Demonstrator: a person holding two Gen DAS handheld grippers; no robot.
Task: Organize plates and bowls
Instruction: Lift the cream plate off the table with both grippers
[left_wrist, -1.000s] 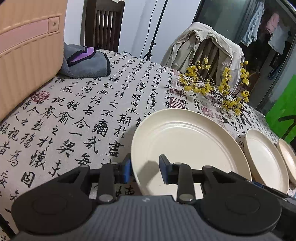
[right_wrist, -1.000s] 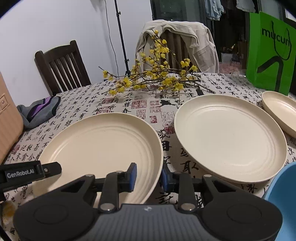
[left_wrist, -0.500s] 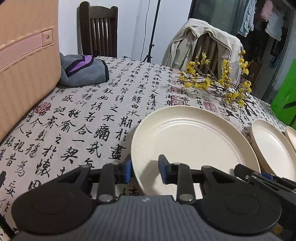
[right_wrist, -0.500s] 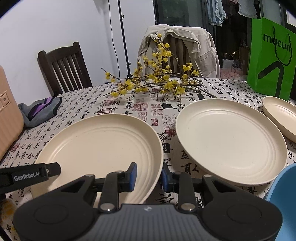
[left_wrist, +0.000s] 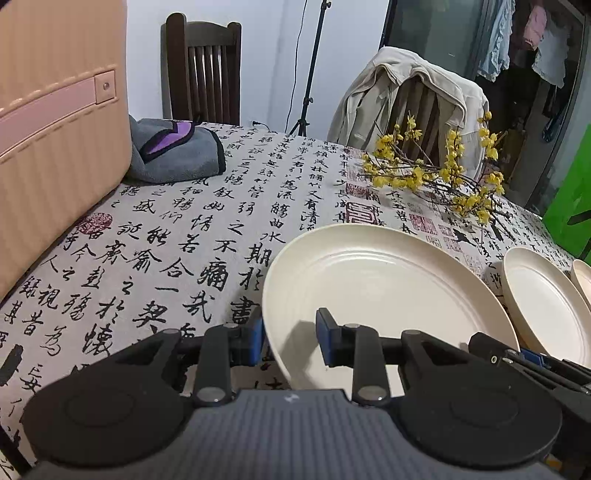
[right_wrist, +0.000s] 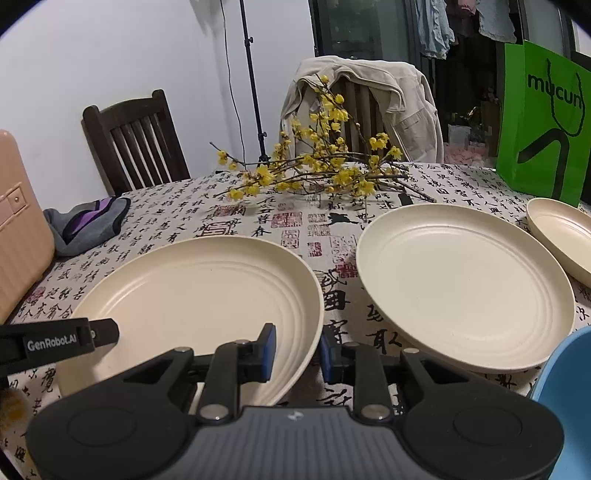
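A calligraphy-print cloth (left_wrist: 207, 229) covers the bench, bare toward the pink case (left_wrist: 55, 147). The left gripper (left_wrist: 289, 341) and right gripper (right_wrist: 297, 349) each have jaws pinching opposite rims of the near plate (right_wrist: 207, 291); a second plate (right_wrist: 461, 284) lies just beside.

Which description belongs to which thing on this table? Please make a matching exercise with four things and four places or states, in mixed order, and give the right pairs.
Things:
1. largest cream plate
2. green paper bag
3. beige jacket
4. grey and purple cloth

Places or states:
A. draped over a chair back
B. lying beside the pink suitcase
C. rim between the jaws of both the left gripper and the right gripper
D. standing upright at the far right of the table

Pairs: 1-C, 2-D, 3-A, 4-B
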